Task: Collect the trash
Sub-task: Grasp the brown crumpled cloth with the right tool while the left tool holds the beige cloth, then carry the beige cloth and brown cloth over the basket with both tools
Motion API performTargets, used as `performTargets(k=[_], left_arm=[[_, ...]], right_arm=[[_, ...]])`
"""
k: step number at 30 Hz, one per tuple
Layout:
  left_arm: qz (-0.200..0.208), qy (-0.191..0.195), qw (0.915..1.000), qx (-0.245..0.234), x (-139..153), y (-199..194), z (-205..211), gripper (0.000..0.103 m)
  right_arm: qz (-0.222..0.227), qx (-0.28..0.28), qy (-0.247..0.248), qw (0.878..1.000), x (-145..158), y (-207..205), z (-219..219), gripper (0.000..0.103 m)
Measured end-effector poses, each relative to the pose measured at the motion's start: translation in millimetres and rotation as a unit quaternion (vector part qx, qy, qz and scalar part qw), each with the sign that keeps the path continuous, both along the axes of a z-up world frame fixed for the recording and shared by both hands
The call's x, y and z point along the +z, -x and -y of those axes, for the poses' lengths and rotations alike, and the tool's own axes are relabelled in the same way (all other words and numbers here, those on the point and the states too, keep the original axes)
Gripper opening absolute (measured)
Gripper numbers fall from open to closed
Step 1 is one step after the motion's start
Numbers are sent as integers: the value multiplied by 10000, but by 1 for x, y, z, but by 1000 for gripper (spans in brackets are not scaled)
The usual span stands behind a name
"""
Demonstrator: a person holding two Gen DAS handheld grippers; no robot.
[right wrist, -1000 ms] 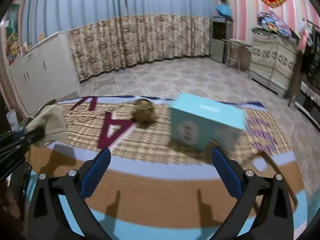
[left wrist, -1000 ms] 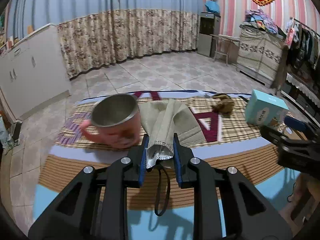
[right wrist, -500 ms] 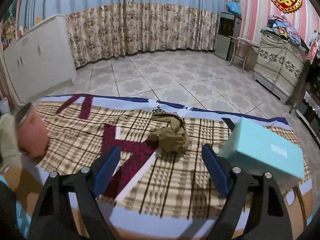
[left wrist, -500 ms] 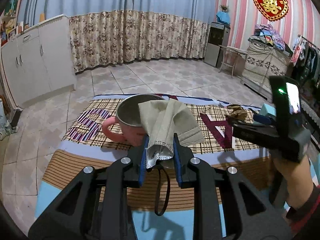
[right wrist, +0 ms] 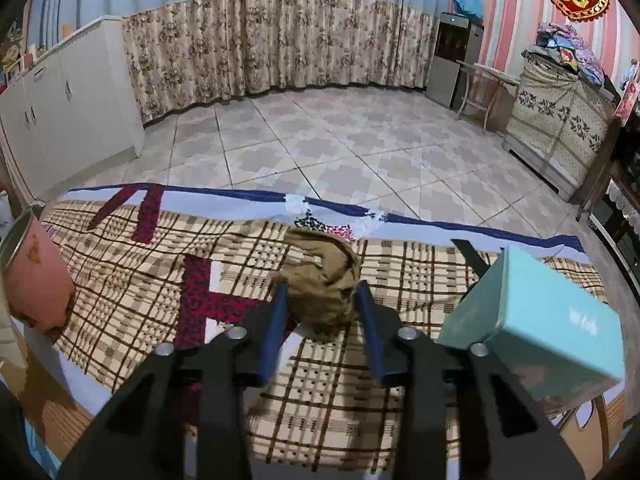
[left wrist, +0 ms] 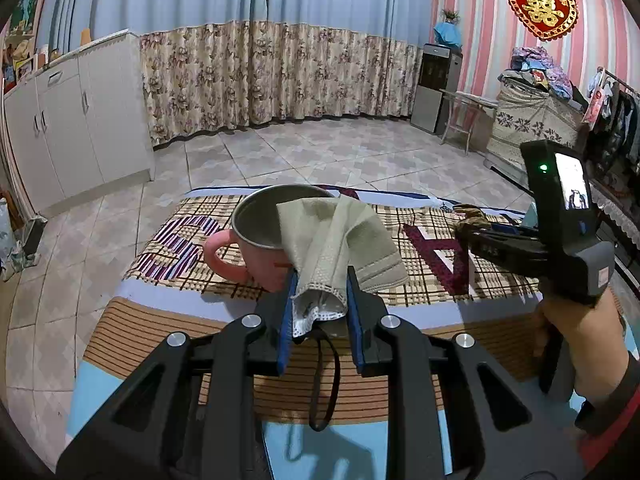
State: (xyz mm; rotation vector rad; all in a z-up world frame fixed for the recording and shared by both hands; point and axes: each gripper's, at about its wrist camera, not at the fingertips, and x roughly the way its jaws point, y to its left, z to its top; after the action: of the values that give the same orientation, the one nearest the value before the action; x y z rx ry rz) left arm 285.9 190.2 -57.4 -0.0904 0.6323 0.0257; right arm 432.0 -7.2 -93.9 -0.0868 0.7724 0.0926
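brown wad [right wrist: 324, 284] mid-cloth, teal box [right wrist: 532, 340] at 3 o'clock, pink mug [right wrist: 34, 280] at 9 | right gripper [right wrist: 320, 300] just closing, narrow round wad, squeeze firm then lift straight | left gripper [left wrist: 318, 296] pinching grey mask [left wrist: 336, 240], mug just beyond

In the right wrist view the pink mug [right wrist: 34, 280] is cut by the left edge, so its handle and most of its rim stay out of sight. The teal box [right wrist: 552, 332] blurs toward its near corner, its print unreadable. In the left wrist view that box [left wrist: 532, 213] is almost wholly hidden behind the right hand-held gripper [left wrist: 486, 229], whose fingertips cannot be made out.
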Motion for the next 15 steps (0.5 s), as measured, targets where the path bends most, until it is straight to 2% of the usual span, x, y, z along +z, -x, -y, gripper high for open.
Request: performTargets(k=[8,15], left_arm=[[-8,103,9999,-12,-3,-1,-3,21],[-8,138,9999,-10,-4,-2,-4,21]], right_arm=[[413,320,-49,9986,17,32,-5,34],[633,613,-275,9957,41,87,13,34]])
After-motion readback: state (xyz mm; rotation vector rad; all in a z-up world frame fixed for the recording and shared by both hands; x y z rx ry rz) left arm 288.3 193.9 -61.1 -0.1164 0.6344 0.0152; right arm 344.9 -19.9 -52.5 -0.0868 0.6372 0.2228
